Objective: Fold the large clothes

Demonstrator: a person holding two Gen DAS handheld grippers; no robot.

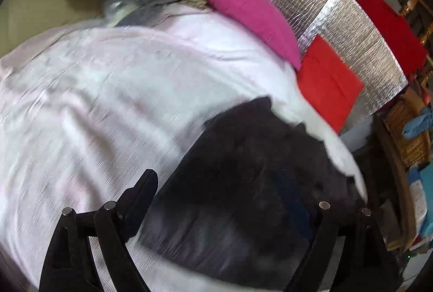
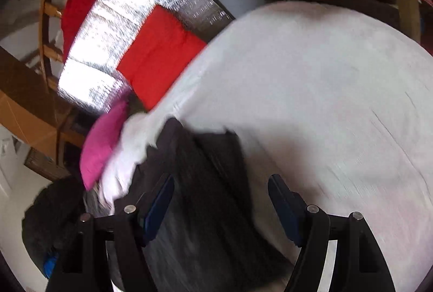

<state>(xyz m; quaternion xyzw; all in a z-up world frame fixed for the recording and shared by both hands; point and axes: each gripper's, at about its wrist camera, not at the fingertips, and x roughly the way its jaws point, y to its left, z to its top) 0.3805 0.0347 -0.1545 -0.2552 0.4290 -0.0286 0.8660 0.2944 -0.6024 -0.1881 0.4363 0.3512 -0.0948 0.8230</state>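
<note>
L gripper (image 1: 238, 200) over dark folded garment (image 1: 243, 183)

Bed cover (image 1: 94, 102) wide open left of the dark garment (image 1: 243, 183), nothing in the way. Far edge blocked by pink pillow (image 1: 251, 18), red cushion (image 1: 327, 81) and foil panel (image 1: 351, 29).

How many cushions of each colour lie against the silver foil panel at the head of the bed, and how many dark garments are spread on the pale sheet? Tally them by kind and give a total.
Pink cushion: 1
Red cushion: 1
Dark garment on the sheet: 1
Total: 3
</note>
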